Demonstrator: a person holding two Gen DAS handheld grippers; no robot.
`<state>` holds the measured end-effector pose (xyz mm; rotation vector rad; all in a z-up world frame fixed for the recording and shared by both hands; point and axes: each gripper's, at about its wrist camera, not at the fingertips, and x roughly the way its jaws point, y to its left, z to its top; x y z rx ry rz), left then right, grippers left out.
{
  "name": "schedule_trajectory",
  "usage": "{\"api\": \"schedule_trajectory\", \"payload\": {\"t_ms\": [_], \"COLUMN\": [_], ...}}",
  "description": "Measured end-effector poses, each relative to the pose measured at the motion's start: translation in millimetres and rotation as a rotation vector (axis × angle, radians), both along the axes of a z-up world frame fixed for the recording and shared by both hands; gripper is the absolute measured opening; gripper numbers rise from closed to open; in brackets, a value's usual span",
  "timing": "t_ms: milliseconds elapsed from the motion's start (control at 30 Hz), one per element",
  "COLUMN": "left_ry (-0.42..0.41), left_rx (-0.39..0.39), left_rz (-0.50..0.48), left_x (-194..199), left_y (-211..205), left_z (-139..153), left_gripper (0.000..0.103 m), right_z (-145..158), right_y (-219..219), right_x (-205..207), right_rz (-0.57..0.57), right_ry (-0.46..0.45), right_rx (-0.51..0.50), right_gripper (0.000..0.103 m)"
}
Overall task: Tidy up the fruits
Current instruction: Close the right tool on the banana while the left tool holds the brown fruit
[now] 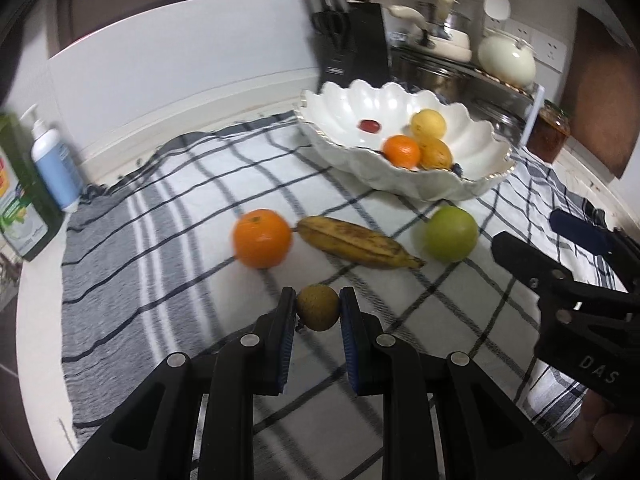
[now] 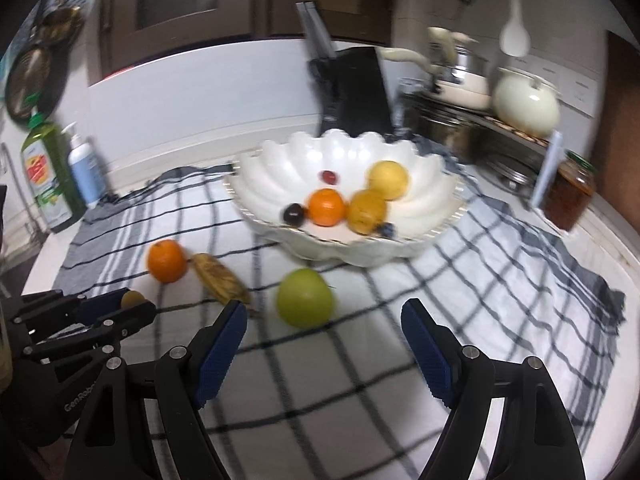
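Two views, different detail: only the left wrist shows the left gripper [image 1: 318, 308] pinching a small brown fruit [image 1: 318, 307] between its pads, while only the right wrist shows the right gripper [image 2: 324, 316] spread wide and empty, green apple [image 2: 305, 298] just ahead, plus a dark plum [image 2: 293, 213] in the white scalloped bowl [image 2: 280, 168]. Orange [image 1: 262, 238] and banana [image 1: 360, 242] lie on the checked cloth [image 1: 180, 208] over the bench, with knife block [image 1: 352, 44], soap bottles [image 1: 52, 160] and cream pot [image 1: 506, 58] behind.
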<state>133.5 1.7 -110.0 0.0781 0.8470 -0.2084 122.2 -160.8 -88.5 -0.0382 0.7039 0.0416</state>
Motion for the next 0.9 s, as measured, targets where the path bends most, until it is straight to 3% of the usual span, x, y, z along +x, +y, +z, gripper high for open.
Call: {"api": "schedule_trajectory", "payload": {"t_ms": [133,267,467,900], "left_ry": [-0.010,-0.008,0.008,0.037], "left_rx": [0.004,0.003,-0.009,-0.016], "left_rz": [0.056,0.121,0.188,0.319], "left_x": [-0.8,3.3,8.2,26.8], "left_y": [19.3,38.2,55.3,68.0], "left_z": [4.7,5.1,0.6,-11.0], "left_gripper": [0.023,0.023,0.023,0.023], "right_z": [2.0,0.0,-9.5,-32.1], "right_y": [20.5,48.1,72.5,85.9], "right_x": [10.9,27.9,49.9,85.1], "right_rz": [0.092,0.204,0.322,0.381], "right_ry": [0.011,0.045,0.099,0.186], "right_rx": [-0.011,-0.043,-0.061,-0.070], "right_gripper": [0.080,0.072,0.069,0.065]}}
